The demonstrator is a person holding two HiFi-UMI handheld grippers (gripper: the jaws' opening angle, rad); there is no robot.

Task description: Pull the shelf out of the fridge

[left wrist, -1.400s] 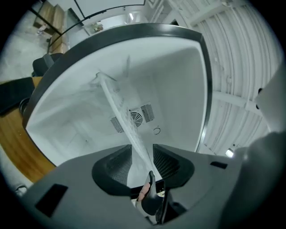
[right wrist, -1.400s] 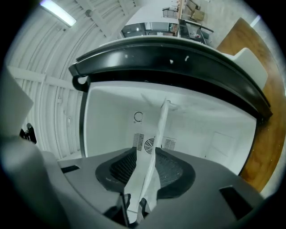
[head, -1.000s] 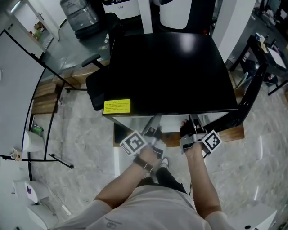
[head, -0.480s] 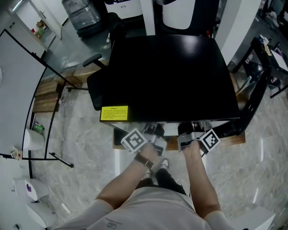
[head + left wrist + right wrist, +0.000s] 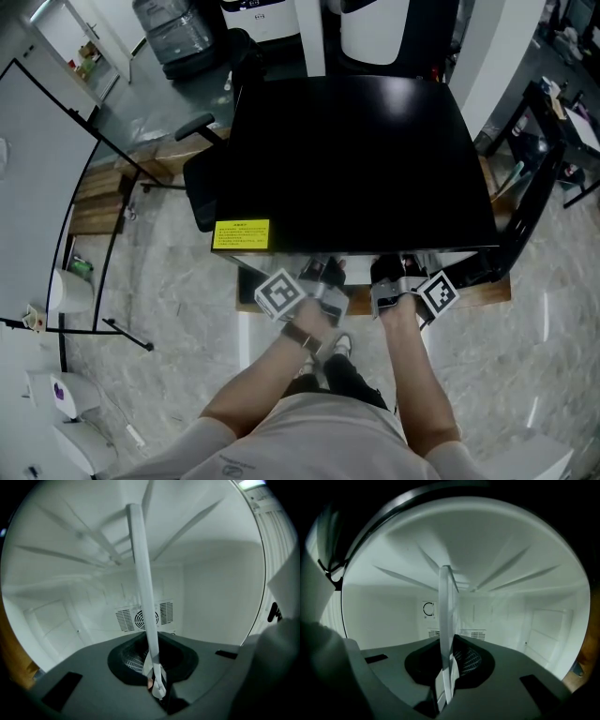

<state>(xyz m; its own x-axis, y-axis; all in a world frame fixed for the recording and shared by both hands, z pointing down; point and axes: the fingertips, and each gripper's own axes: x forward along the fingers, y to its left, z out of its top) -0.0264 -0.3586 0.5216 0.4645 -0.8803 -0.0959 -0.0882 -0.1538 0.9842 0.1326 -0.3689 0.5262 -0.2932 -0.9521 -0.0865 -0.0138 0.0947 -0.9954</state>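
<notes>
Left tool [image 5: 157, 693] and right tool [image 5: 444, 700], side by side at the near open front of the black fridge [image 5: 356, 150], each have jaws closing on the near edge of the white shelf [image 5: 142, 573], which sits inside the fridge's white compartment.

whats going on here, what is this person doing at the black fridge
A person stands over a small black fridge with a handheld gripper in each hand, both reaching into its open front. The left gripper and the right gripper each have the thin white front edge of the shelf between their jaws, which are closing on it. The shelf looks to be inside, not yet pulled out.
</notes>
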